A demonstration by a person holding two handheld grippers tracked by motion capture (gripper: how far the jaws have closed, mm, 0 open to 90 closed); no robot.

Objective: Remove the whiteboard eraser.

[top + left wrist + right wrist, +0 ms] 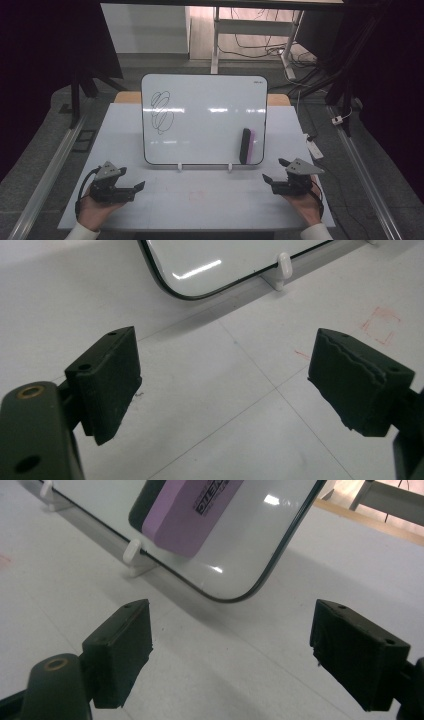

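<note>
Left gripper point(134, 188): I have it resting low on the near left of the table point(200, 200), jaws spread wide, nothing between them; its own view looks at bare table and the board's lower corner.
Right gripper point(272, 172): at the near right, jaws likewise wide apart and empty, pointed up toward the board's lower right corner.
Red marks point(380, 325): faint red pen traces on the table between the two grippers; not part of the job, as I read it.
Whiteboard point(200, 95): propped upright on two small white feet point(180, 166), just beyond both grippers.
Eraser point(246, 145): black with a purple back, stuck upright on the board's lower right, nearest my right gripper.
Scribble point(162, 112): black loops on the board's upper left, well apart from the eraser.
Step in hand: I judge this is the start; nothing is picked up yet, and wiping the scribble looks like the work.
Next move: I'd bring the right gripper up and forward, line its jaws across the eraser's narrow sides, and close without nudging the board off its feet.
</note>
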